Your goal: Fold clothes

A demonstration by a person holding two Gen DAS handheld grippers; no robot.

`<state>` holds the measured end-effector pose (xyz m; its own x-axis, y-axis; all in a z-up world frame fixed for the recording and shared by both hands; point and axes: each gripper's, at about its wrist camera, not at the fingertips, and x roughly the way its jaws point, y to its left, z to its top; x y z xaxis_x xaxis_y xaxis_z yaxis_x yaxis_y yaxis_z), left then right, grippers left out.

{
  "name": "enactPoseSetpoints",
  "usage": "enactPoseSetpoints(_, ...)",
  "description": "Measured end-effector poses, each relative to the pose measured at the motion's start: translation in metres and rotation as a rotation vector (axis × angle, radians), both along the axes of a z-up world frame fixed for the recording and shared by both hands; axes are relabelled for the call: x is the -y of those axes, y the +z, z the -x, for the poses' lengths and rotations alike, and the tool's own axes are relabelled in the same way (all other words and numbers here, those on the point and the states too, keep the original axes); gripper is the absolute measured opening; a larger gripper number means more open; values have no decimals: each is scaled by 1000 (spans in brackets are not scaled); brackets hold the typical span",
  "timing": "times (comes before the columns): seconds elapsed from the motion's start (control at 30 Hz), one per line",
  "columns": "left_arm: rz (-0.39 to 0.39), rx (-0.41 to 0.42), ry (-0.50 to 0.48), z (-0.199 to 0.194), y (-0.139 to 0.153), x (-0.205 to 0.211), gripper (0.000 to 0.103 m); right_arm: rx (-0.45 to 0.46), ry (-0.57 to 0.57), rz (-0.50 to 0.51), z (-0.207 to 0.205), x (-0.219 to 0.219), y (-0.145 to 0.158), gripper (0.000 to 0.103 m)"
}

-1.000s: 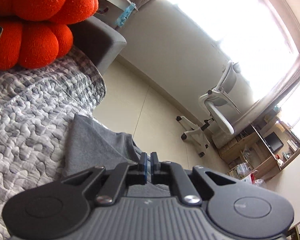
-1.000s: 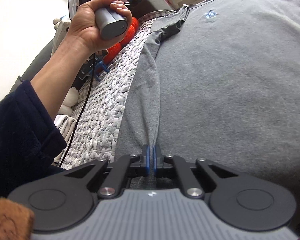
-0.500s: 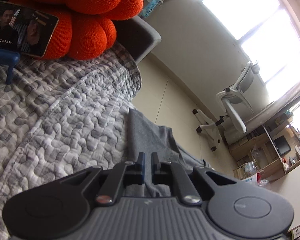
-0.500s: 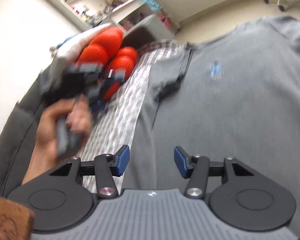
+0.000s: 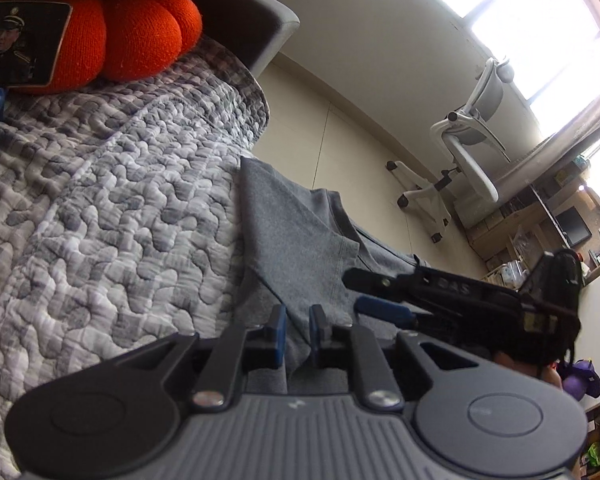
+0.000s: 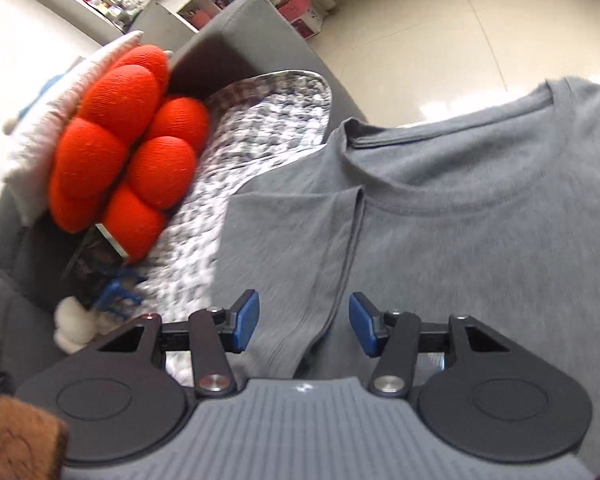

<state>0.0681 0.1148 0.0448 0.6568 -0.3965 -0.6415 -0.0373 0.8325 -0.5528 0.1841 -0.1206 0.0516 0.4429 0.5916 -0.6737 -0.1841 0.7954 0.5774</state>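
A grey T-shirt [image 6: 480, 240] lies face up on the quilted sofa cover, its sleeve folded in over the chest beside the collar. In the left wrist view the shirt [image 5: 300, 232] hangs over the seat's edge. My left gripper [image 5: 298, 332] is low over the folded sleeve. Its jaws are opening, a narrow gap shows between the pads, and grey cloth lies in that gap without being pinched. My right gripper [image 6: 304, 320] stands open above the sleeve's edge, holding nothing. The right gripper [image 5: 356, 288] also reaches in from the right in the left wrist view.
An orange knotted cushion [image 5: 140, 32] [image 6: 128, 152] leans at the sofa's back. A phone on a blue stand [image 5: 20, 48] is propped against it. The grey-white quilt [image 5: 100, 200] covers the seat. A sofa arm [image 5: 256, 28], pale floor and a white office chair [image 5: 468, 152] lie beyond.
My right gripper let go of the shirt's side fold, opened and swept up towards the collar. My left gripper slid along the sleeve, and its shut jaws have parted a little.
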Motion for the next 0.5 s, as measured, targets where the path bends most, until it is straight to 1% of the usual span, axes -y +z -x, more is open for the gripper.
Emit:
enactPoseSetpoints(0.03,-1,-8,-1,-1,-2,0,13,28,-3,24,-4,-5,-2,52)
enactPoseSetpoints(0.07,-2,-15,-1,-2,-3,1,13,64,-8,41,-7,-9,-4,47)
enactPoseSetpoints(0.1,-3,-23,-1,-3,-5,0,14,88,-14,63,-11,-13,-6,35)
enactPoseSetpoints(0.13,-7,-30,2,-4,-7,0,14,106,-14,93,-13,-16,-6,28)
enactPoseSetpoints(0.17,-12,-37,5,-5,-8,-1,14,127,-9,130,-14,-20,-6,12)
enactPoseSetpoints(0.2,-16,-44,7,-6,-10,-2,14,148,-4,166,-16,-24,-6,8)
enactPoseSetpoints(0.23,-18,-49,11,-7,-11,-2,14,176,5,198,-16,-27,-3,5)
enactPoseSetpoints(0.3,-13,-51,12,-8,-11,-4,14,249,12,228,-12,-28,7,4)
enactPoseSetpoints(0.37,-14,-51,4,-8,-12,-2,19,311,8,244,-9,-27,19,4)
enactPoseSetpoints(0.4,-25,-53,-3,-9,-12,-1,25,330,6,253,-10,-26,23,4)
enactPoseSetpoints(0.43,-44,-59,-10,-9,-13,2,28,349,4,261,-11,-26,28,4)
enactPoseSetpoints(0.5,-78,-74,-28,-11,-16,7,28,371,6,288,-15,-28,32,4)
